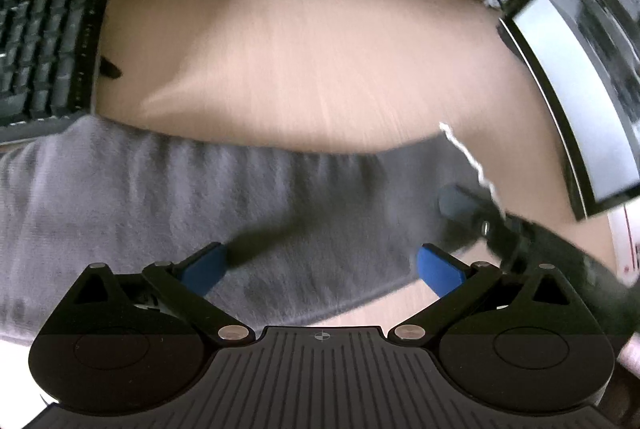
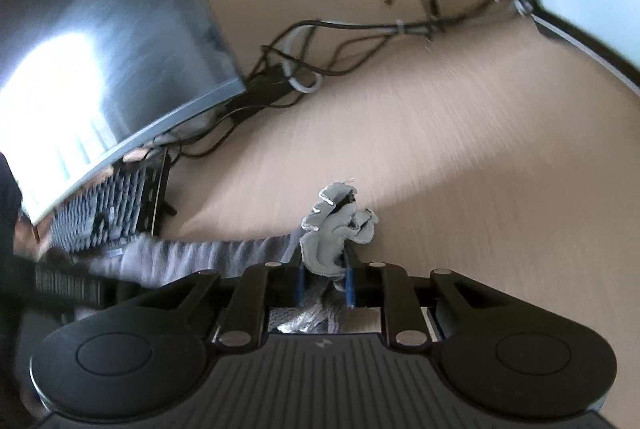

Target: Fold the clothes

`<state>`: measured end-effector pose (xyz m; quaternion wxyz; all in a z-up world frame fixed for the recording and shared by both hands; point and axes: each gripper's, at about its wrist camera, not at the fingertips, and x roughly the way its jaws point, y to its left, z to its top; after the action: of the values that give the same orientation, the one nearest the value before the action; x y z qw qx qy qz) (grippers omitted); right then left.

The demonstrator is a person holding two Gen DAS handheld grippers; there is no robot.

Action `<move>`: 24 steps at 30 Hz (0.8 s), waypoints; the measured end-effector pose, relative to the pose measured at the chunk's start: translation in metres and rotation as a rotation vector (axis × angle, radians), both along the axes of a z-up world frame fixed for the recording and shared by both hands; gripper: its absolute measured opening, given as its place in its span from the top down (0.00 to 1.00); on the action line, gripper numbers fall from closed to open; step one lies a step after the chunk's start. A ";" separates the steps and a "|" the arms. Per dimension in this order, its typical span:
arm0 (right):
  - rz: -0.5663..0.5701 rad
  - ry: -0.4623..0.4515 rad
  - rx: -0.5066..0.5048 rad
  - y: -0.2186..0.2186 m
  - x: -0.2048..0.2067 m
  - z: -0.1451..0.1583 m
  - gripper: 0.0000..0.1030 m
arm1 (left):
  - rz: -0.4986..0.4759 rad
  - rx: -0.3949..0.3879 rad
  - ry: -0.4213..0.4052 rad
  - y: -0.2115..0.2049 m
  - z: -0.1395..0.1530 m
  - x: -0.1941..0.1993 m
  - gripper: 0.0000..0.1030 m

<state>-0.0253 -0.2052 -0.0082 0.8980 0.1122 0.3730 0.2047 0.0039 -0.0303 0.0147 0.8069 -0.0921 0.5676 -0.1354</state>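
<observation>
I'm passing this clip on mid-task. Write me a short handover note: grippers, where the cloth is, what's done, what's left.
Right gripper: shut on a bunched corner of the grey cloth, pinched between its blue pads.
Left gripper: open, jaws wide, over the cloth's middle, gripping nothing.
Cloth: spread in a long band across the wooden desk, one end by the keyboard.
Done: one corner grasped. No finished fold shows.
Left: probably take the other end with the left gripper, then fold the cloth over.
</observation>
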 end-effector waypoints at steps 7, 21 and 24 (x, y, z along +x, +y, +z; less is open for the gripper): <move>0.127 -0.144 -0.171 0.033 -0.015 0.007 0.83 | 0.024 0.088 -0.084 -0.007 0.023 0.008 0.00; 0.310 -0.212 -0.283 0.083 -0.021 0.003 0.83 | 0.102 0.111 -0.159 0.014 0.046 0.010 0.00; 0.309 -0.222 -0.302 0.086 -0.021 0.002 0.83 | 0.101 0.113 -0.167 0.015 0.048 0.011 0.00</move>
<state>-0.0460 -0.1190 -0.0066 0.8981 -0.1048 0.3109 0.2927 0.0149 -0.0150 0.0628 0.8610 -0.0633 0.4998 -0.0694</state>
